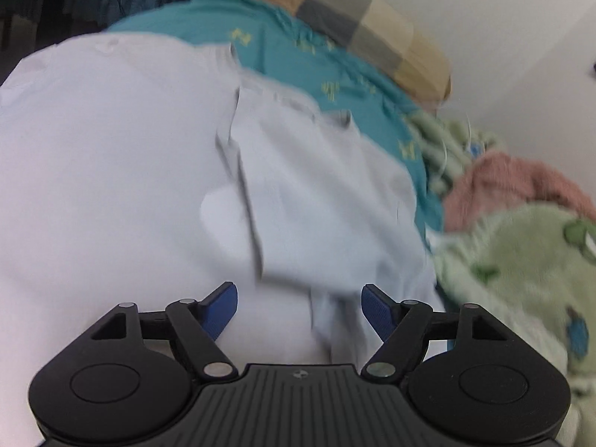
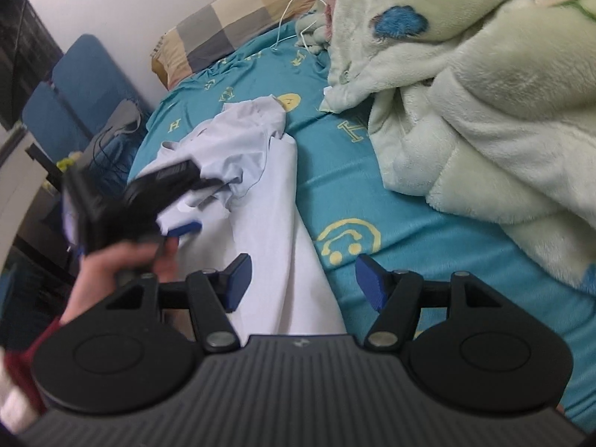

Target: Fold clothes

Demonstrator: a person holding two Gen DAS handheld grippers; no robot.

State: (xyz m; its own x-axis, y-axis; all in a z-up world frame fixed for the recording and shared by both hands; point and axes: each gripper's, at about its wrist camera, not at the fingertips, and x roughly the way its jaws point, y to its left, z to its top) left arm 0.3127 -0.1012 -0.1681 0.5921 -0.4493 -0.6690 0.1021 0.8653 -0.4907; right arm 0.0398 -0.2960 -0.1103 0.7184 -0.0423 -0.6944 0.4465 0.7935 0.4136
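Two grippers: both with their blue pads spread apart, nothing pinched.
Left gripper [image 1: 300, 307]: hangs right over the shirt [image 1: 149, 186], jaws wide; cloth fills the gap but neither pad clamps it. Shot is motion-blurred, so can't tell if the pads actually touch the fabric.
Same gripper from the other side [image 2: 178, 201]: black body low over the bunched part of the shirt, held in the left hand [image 2: 123, 264], one blue pad showing.
Right gripper [image 2: 301, 283]: jaws apart, left pad over the shirt's edge, right pad over bare sheet.
Shirt [image 2: 260, 201]: pale, whitish-lavender, lying on the bed, crumpled at the far end and smoother near the camera. Long axis runs from the near edge of the right-wrist view away toward the pillow, leaning a bit left. Which end is collar or hem, can't tell.
Sheet [image 2: 372, 193]: teal, yellow H letters and smiley faces, wrinkled.
Blanket [image 2: 484, 93]: fluffy pale green, heaped on the right, well apart from the shirt.
Pillow [image 2: 231, 18]: tan and grey checks, at the head by the white wall [image 2: 111, 0].
Pink cloth [image 1: 521, 182]: beside the blanket.
Cable [image 2: 294, 15]: thin white, near the pillow.
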